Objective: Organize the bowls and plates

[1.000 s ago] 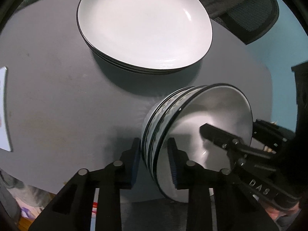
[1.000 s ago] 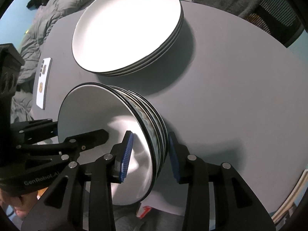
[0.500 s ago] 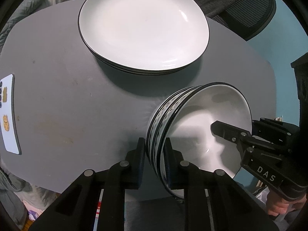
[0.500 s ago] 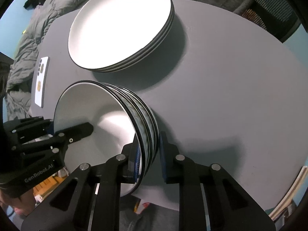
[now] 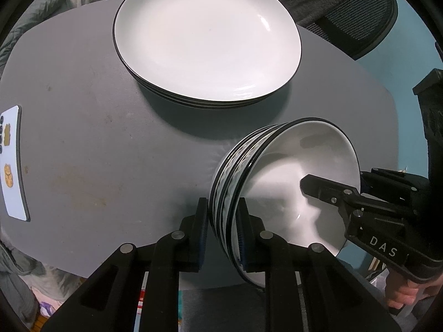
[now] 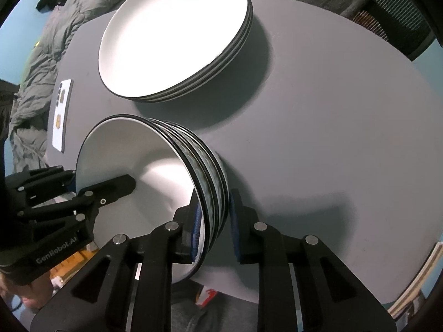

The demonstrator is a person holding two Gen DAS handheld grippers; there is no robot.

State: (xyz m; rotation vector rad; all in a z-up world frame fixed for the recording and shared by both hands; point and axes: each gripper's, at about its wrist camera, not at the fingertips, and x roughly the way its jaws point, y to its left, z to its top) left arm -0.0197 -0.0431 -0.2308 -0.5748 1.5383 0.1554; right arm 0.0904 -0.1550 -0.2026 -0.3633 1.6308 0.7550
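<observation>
A nested stack of white, black-rimmed bowls (image 5: 279,177) is held between both grippers at the near edge of the grey table (image 5: 91,144). My left gripper (image 5: 221,232) is shut on the stack's rim on one side. My right gripper (image 6: 213,221) is shut on the rim on the opposite side, one finger inside the top bowl (image 6: 138,166). The right gripper also shows in the left wrist view (image 5: 346,202), and the left gripper in the right wrist view (image 6: 91,191). A stack of white plates (image 5: 205,41) with black rims sits further back on the table; it also shows in the right wrist view (image 6: 171,36).
A phone (image 5: 11,163) lies on the table's left edge, also seen in the right wrist view (image 6: 61,113). A dark mesh office chair (image 5: 357,8) stands behind the table. Grey bedding (image 6: 41,55) lies beyond the left side.
Both grippers have closed from open onto the bowl stack's rim. The stack has lifted and drawn slightly back from the plates.
</observation>
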